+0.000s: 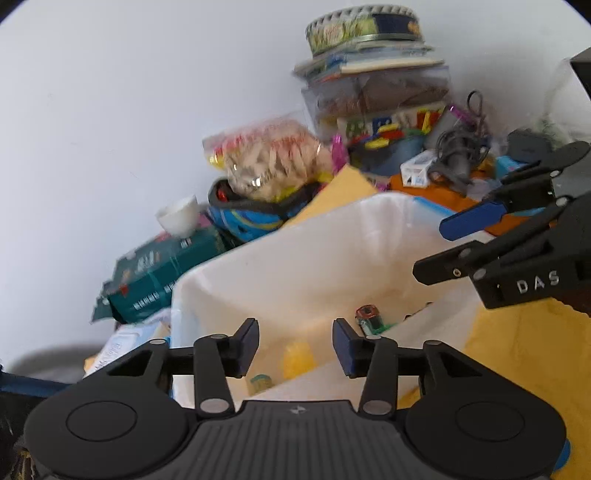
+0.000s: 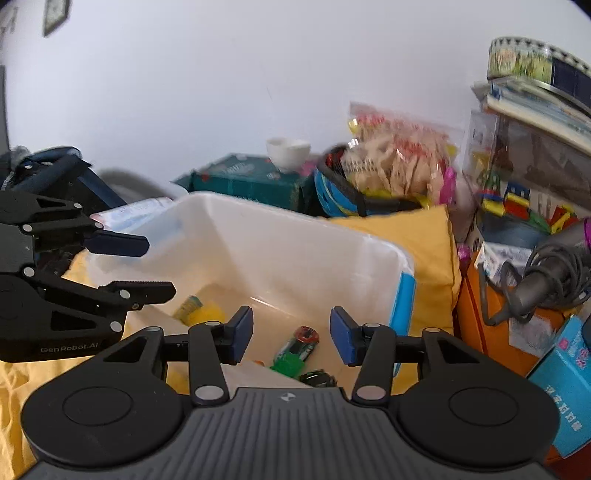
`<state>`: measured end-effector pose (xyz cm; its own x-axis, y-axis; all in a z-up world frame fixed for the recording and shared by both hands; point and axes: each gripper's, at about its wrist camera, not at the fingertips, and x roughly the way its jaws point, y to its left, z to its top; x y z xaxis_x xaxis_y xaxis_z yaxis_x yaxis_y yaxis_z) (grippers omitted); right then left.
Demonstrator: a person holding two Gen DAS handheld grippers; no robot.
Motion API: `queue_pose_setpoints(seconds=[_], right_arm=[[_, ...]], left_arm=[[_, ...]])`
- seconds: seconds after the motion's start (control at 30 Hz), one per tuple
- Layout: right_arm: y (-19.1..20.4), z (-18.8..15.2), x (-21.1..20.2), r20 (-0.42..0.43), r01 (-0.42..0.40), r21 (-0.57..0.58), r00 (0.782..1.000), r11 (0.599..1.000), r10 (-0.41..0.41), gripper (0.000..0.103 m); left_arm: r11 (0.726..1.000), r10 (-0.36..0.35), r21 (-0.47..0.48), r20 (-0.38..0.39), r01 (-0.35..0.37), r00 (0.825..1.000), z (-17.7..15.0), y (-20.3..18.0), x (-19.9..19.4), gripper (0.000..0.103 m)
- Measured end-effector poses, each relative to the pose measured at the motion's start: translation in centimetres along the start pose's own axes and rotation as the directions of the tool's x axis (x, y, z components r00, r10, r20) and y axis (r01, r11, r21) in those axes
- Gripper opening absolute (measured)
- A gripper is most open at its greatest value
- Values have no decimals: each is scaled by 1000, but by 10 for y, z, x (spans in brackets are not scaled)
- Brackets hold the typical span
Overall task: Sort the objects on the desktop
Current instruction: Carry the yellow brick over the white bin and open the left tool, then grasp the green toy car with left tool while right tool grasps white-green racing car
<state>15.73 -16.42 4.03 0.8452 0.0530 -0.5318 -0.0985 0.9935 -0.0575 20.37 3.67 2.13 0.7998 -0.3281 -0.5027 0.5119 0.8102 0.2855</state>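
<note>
A white plastic bin (image 1: pixel 314 258) (image 2: pixel 303 243) with a blue handle (image 2: pixel 402 299) stands on a yellow cloth (image 2: pixel 432 236). Inside lie a green and red toy car (image 2: pixel 295 349) (image 1: pixel 369 319), a dark toy car (image 2: pixel 317 378) and a yellow item (image 2: pixel 207 312) (image 1: pixel 297 358). My left gripper (image 1: pixel 295 343) is open and empty above the bin's near rim. My right gripper (image 2: pixel 291 338) is open and empty above the bin's near edge, over the toy car. Each gripper shows in the other's view: the right one (image 1: pixel 443 247), the left one (image 2: pixel 159 266).
Behind the bin are a green box (image 2: pixel 243 177) with a white cup (image 2: pixel 288 151) on it, a snack bag (image 2: pixel 399 155) in a blue pouch, a stack of toy boxes with a round tin (image 1: pixel 364 26), a hair dryer (image 2: pixel 550 273), and a blue carton (image 2: pixel 565 380).
</note>
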Motion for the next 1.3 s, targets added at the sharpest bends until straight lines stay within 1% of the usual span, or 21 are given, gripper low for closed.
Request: queue_pose_setpoints(seconds=[0.07,0.13,0.2,0.27,0.37,0.47,0.53,0.57,0.63,0.7,0.77,0.83,0.9,0.97,1.07,1.1,1.13,1.2,1.23,1.27,1.3], right_arm=[[4,-3,-17,36,-19,-17,999,1000,20,51],[8,-6,-27,44,-46,-23,998,999,47,51],[15,-17,-38,23,-96,-45,995,994,97,51],[24,-32,-41,-29,-125,-95,992,988,123,51],[37,-63,-42,-119,-169,-156,981,973,151,50],[42,-90,-43,-209,-222,-122,959,967,194,50],[44,-103,-44,-245,-241,-93,946,966,212,51],[44,-108,-44,-268,-259,-65,935,964,233,51],[44,-117,-44,-299,-288,-19,916,957,269,51],[47,-124,-46,-318,-292,-12,908,956,273,51],[51,-129,-48,-320,-286,-30,911,958,262,53],[54,-131,-53,-313,-281,-33,914,959,257,55],[53,-132,-58,-301,-276,-27,919,961,256,59],[51,-135,-62,-300,-267,-27,921,963,247,60],[50,-135,-62,-298,-267,-34,923,963,245,60],[52,-134,-61,-293,-269,-51,925,962,243,59],[56,-133,-61,-281,-277,-85,928,957,244,57],[65,-131,-62,-246,-289,-181,939,940,241,51],[71,-130,-61,-229,-284,-243,946,927,230,45],[77,-130,-59,-220,-276,-299,951,913,216,41],[83,-130,-56,-217,-276,-351,954,895,209,41]], left_arm=[[1000,-1,-28,35,1,999,-3,0,-22,51],[999,-11,-48,58,13,998,-8,1,-44,63],[998,-12,-63,56,16,998,-19,-3,-67,71],[996,-15,-83,14,16,1000,-37,-10,-79,71],[995,-47,-95,-100,37,994,-72,-26,-86,71],[989,-106,-123,-207,81,973,-102,-43,-88,71],[978,-165,-166,-243,126,956,-116,-51,-90,70],[974,-180,-177,-249,138,952,-122,-54,-91,70],[974,-182,-184,-273,135,945,-128,-61,-87,70],[976,-178,-179,-299,128,938,-133,-66,-81,70],[978,-171,-167,-308,124,936,-135,-71,-78,66],[979,-165,-164,-318,117,934,-136,-75,-75,52],[982,-156,-149,-312,114,937,-136,-78,-74,50],[992,-118,-85,-313,96,942,-136,-86,-72,48],[994,-110,-33,-323,105,940,-138,-91,-66,42],[994,-114,-41,-329,106,938,-140,-89,-64,37],[991,-130,-84,-330,108,935,-141,-83,-62,34],[970,-190,-210,-339,122,921,-144,-67,-59,33],[961,-205,-249,-344,122,916,-145,-60,-58,32],[956,-211,-268,-351,118,912,-146,-55,-58,32],[952,-218,-283,-356,118,909,-147,-50,-60,32]])
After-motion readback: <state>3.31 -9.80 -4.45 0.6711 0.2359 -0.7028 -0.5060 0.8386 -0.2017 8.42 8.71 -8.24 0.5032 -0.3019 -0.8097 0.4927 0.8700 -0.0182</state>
